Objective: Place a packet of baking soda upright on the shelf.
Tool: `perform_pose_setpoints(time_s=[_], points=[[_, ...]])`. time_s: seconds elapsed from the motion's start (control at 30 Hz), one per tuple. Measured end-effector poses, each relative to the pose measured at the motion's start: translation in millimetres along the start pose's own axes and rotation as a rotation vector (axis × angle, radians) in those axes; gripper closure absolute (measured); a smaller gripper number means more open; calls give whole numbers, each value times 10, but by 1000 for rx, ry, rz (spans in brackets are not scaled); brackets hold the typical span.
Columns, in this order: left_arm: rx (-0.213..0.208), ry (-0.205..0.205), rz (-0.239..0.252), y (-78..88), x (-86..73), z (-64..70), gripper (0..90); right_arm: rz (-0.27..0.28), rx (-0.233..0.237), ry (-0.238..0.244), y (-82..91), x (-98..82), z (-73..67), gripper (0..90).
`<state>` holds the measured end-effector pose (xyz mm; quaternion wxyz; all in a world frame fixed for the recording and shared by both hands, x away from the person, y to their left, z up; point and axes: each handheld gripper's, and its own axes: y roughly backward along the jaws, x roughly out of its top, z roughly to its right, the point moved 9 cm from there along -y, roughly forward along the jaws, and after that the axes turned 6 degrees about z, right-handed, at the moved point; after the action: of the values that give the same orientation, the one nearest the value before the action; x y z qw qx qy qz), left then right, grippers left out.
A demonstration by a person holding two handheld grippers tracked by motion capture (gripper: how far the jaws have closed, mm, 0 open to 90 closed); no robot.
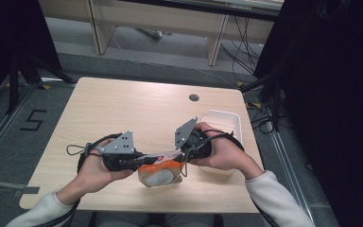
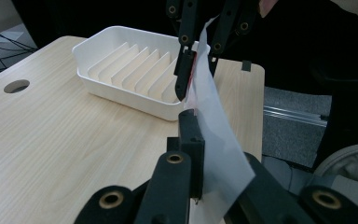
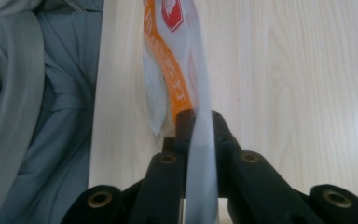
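Packet (image 1: 160, 169) hangs between both grippers above the near edge of the table (image 1: 123, 109): clear plastic, orange band with white lettering, red badge near the top, pale round contents showing through. Left gripper (image 2: 193, 140) is clamped on one side of the packet's top edge, with the film pinched flat between its jaws. Right gripper (image 3: 198, 126) is closed on the other side of that edge, film running straight up between its pads. The two sets of jaws face each other, close together, packet body sagging below them. Table is light wood grain with a round cable hole (image 1: 194, 97) near the far edge. White ribbed tray (image 1: 227, 120) sits just behind the right hand. Grey floor, black curtains at both sides, loose cables at the right.
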<state>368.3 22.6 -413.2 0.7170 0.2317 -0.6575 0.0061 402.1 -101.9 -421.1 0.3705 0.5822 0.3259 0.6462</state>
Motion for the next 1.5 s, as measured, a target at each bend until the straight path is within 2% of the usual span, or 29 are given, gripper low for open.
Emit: perform_pose_setpoints(time_s=[0.03,0.07,0.1,0.17,0.2,0.23,0.27,0.37,0.4,0.43,0.53,0.57,0.63,0.67,0.7,0.73,0.77,0.83,0.93,0.97,1.03,1.07,1.1,1.13,1.2,1.23,1.3,1.43,1.5], points=[[-3,-9,3,-1,3,-8,895,-5,5,-26,1,-3,-15,879],[7,8,5,4,1,-14,895,-8,10,-39,0,-4,-23,884],[4,4,6,7,3,-21,895,-3,14,-51,-7,2,-35,886],[9,13,14,8,7,-25,895,-20,8,-40,9,-8,-48,891],[9,13,18,9,11,-28,895,-3,10,-6,1,13,-28,899],[8,10,21,9,15,-30,894,-33,3,-48,27,-2,-54,900],[5,11,27,7,18,-30,894,-46,8,-51,56,8,-47,900],[2,20,42,4,6,-34,892,-36,25,-17,49,42,-24,900],[-5,17,57,-1,1,-43,890,-45,33,-31,63,44,-31,900],[-5,26,64,-3,-6,-46,886,-79,28,-89,100,36,-53,900],[11,9,88,13,-13,-85,839,-98,37,-67,122,67,-6,900],[13,20,97,19,-10,-86,784,-109,25,-74,144,90,24,900],[20,15,110,53,-4,-103,758,-121,24,-82,158,94,31,900],[38,18,124,71,1,-126,712,-130,21,-91,173,99,46,900],[54,34,138,79,8,-140,630,-137,19,-72,194,107,79,900],[76,41,150,106,10,-174,588,-138,14,-86,207,112,87,900],[90,51,163,123,12,-193,529,-125,16,-53,225,134,137,900],[127,72,187,188,-11,-235,442,-142,2,-95,293,138,151,900],[181,97,205,303,-120,-288,344,-130,-12,-124,382,171,184,900],[213,113,208,341,-181,-315,295,-109,-14,-80,412,199,254,900],[263,130,203,411,-340,-364,295,-109,-17,-98,435,200,259,900],[273,156,203,438,-428,-378,295,-105,-18,-88,447,204,283,900],[285,182,198,464,-520,-388,292,-117,-23,-119,473,195,276,900],[289,193,186,487,-612,-393,291,-109,-23,-104,484,201,297,900],[310,241,177,522,-788,-393,285,-120,-29,-129,519,195,291,900],[307,245,167,539,-853,-388,281,-120,-26,-116,533,196,304,900],[316,256,152,577,-940,-386,281,-110,-31,-104,548,201,323,900],[339,281,147,617,-1056,-421,282,-121,-41,-123,611,179,342,900],[343,275,143,612,-1077,-442,279,-118,-47,-113,631,171,371,900]])
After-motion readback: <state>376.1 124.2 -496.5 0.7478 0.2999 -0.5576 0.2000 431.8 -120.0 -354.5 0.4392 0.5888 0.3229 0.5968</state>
